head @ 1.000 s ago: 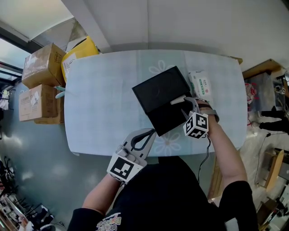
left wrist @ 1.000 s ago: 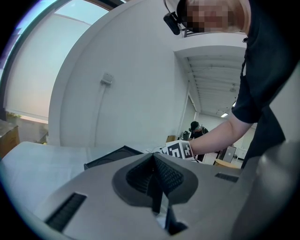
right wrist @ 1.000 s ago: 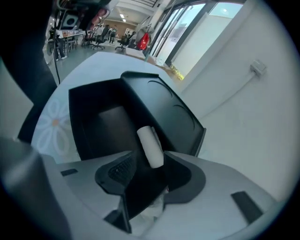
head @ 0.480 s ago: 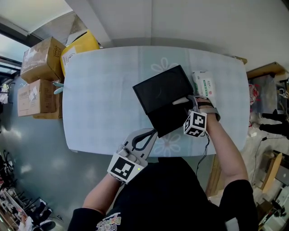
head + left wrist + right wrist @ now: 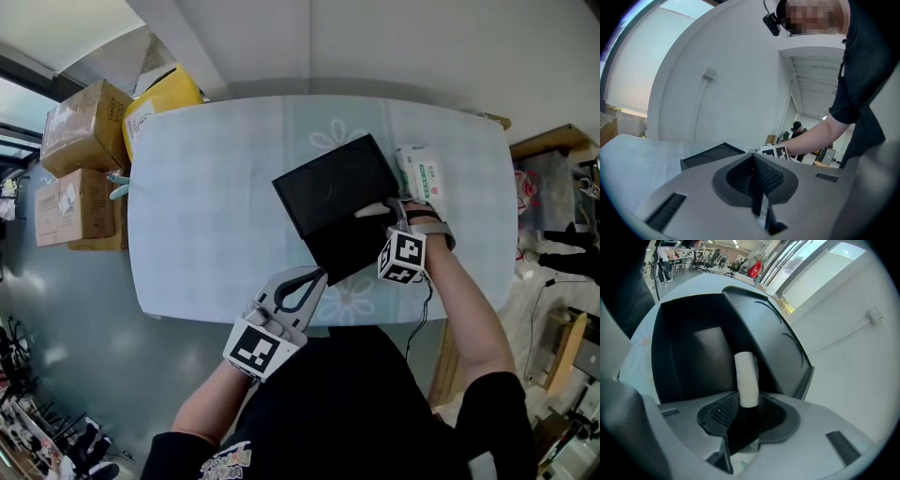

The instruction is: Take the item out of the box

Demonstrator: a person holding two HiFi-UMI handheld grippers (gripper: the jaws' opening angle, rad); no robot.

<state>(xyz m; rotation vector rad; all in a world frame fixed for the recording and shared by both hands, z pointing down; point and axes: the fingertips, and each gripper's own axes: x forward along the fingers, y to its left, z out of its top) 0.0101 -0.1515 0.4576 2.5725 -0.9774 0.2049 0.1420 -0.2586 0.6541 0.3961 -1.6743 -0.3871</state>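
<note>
Closing just now on the short white cylinder (image 5: 746,376), the right gripper (image 5: 740,411) seems to pinch its near end, inside the open black rectangular box (image 5: 684,348). So slight a hold may let it tilt and slip. The left gripper (image 5: 754,178) rests shut, empty, beside the box.

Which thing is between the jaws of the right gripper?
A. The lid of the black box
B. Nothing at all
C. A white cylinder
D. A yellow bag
C: in the right gripper view a white cylinder stands between the pads of the right gripper, whose jaws have just been closing on it, above the open black box.
</note>
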